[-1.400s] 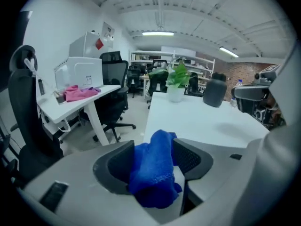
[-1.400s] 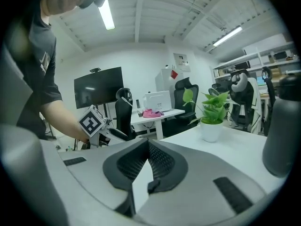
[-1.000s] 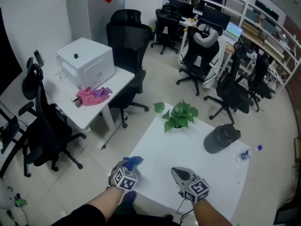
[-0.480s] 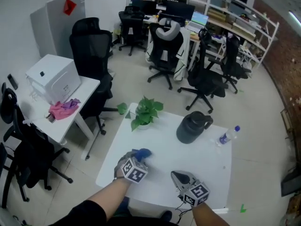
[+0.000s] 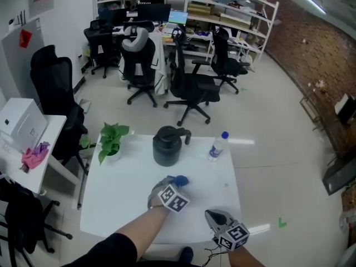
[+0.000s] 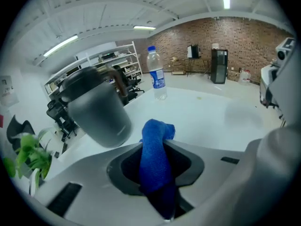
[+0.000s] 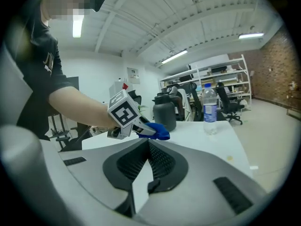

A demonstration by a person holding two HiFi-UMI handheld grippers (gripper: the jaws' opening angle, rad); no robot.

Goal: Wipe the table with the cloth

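A blue cloth (image 5: pixel 181 179) is pinched in my left gripper (image 5: pixel 173 184), which is shut on it over the middle of the white table (image 5: pixel 117 193). In the left gripper view the cloth (image 6: pixel 157 159) fills the gap between the jaws and sticks out past their tips. The cloth's free end lies low over the tabletop; contact cannot be told. My right gripper (image 5: pixel 212 217) hangs at the table's near right edge, shut and empty. From the right gripper view the left gripper (image 7: pixel 141 126) and cloth (image 7: pixel 159 133) show ahead.
A dark jug (image 5: pixel 167 146) stands just beyond the cloth, with a water bottle (image 5: pixel 218 146) to its right and a potted plant (image 5: pixel 111 141) at the far left corner. Office chairs (image 5: pixel 192 88) and a side desk (image 5: pixel 28 149) surround the table.
My left gripper has carried the cloth from the table's near left edge inward toward the jug. The head view has swung right. The right gripper stays near the front edge.
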